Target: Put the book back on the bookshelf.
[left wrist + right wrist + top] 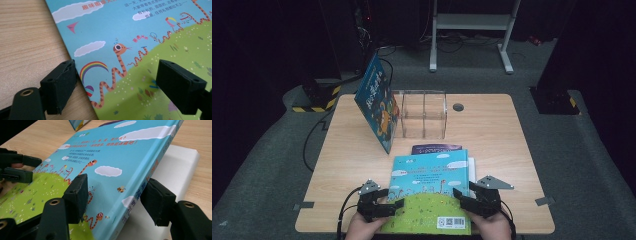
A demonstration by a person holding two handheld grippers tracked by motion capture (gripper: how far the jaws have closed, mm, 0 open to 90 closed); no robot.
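A picture book (432,192) with a blue sky, green hill and orange snakes lies flat at the table's near edge, on top of other things. My left gripper (398,203) is at its left edge. In the left gripper view it (115,75) stands open, one jaw over the bare wood, the other over the cover (140,37). My right gripper (460,196) is at the book's right edge. In the right gripper view it (116,190) straddles the spine side of the book (112,152), one jaw above the cover and one beside the spine, with a wide gap between them.
A second blue book (377,102) leans upright against a clear plastic divided box (422,114) at the table's middle back. A purple book (436,148) and a white block (175,165) lie under the picture book. A round hole (458,106) is in the tabletop.
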